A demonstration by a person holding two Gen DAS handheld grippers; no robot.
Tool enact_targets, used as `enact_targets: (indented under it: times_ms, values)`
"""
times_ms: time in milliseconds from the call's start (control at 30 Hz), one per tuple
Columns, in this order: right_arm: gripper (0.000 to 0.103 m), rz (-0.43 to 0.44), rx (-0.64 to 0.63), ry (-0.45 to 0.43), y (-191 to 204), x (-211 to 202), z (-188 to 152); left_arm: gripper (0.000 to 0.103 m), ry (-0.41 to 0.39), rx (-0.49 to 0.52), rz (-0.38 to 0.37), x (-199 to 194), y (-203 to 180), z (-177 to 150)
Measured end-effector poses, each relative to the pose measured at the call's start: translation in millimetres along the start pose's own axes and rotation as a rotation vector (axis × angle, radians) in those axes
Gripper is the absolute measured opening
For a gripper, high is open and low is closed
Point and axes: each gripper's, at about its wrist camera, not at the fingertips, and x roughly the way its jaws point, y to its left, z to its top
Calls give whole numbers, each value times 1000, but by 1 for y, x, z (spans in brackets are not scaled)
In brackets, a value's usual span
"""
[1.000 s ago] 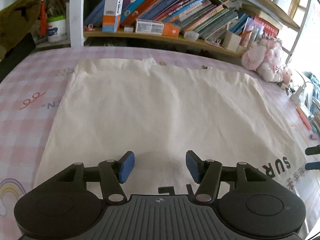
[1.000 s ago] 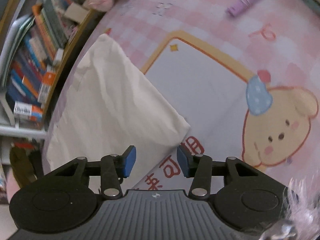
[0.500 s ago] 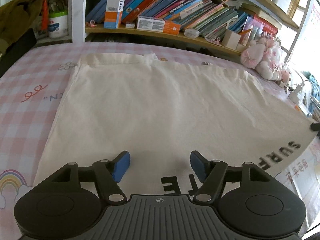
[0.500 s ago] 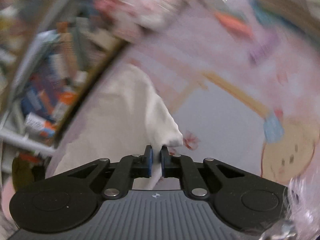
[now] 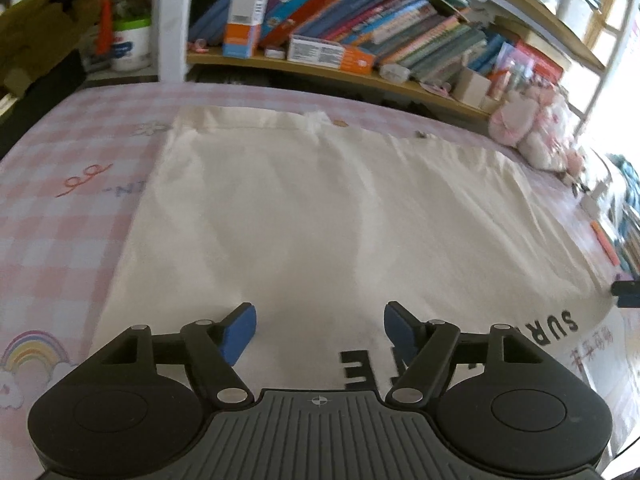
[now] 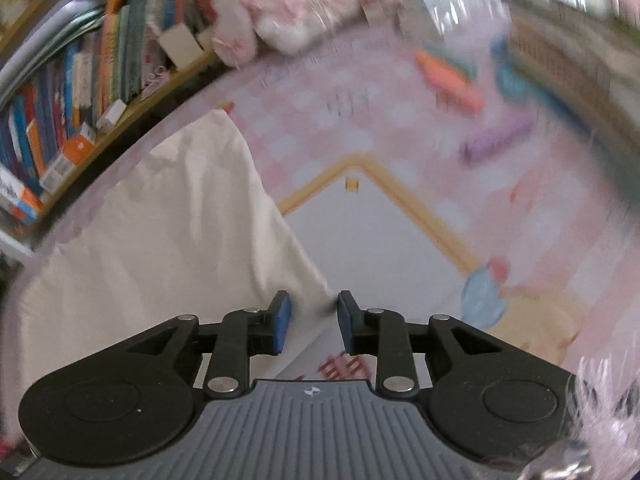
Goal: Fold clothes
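Note:
A cream garment (image 5: 320, 208) with black printed letters lies spread flat on the pink checked bedcover (image 5: 60, 216). In the left wrist view my left gripper (image 5: 319, 312) hovers just above the garment's near part. Its jaws stand wide and are still opening, with only flat cloth beneath them. In the right wrist view, which is blurred, the garment (image 6: 180, 240) ends in a corner that pokes between the blue pads (image 6: 280, 320) of my right gripper (image 6: 313, 300). Those jaws are opening, and the pads stand clear of the cloth on both sides.
A low bookshelf (image 5: 360, 52) packed with books and boxes runs along the far edge of the bed. Pink plush toys (image 5: 532, 132) sit at its right end. An orange pen (image 6: 448, 80) and a purple pen (image 6: 496, 140) lie on the cover beyond the right gripper.
The right gripper closed on the garment's corner half a second ago, and its jaws have since parted again while the wrist rolled. The left gripper's jaws widened, and more of the print shows.

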Motion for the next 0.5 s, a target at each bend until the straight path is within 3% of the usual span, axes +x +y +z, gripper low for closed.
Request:
enact_targets:
  times_ms: [100,200,333,500]
  values:
    - [35,-15,-225,-88,34,-11,-5,73,-13,-26,25,-7,10,0]
    - [41,52,-396,-111,71,-9,-14,73,-33,-50,53,-17,18,-1]
    - [43,108,-491,-72,102,6,-27,73,-59,-66,95,-30,25,-7]
    - [43,113,-576,-36,105,17,-34,73,-86,-122,188,-43,37,-17]
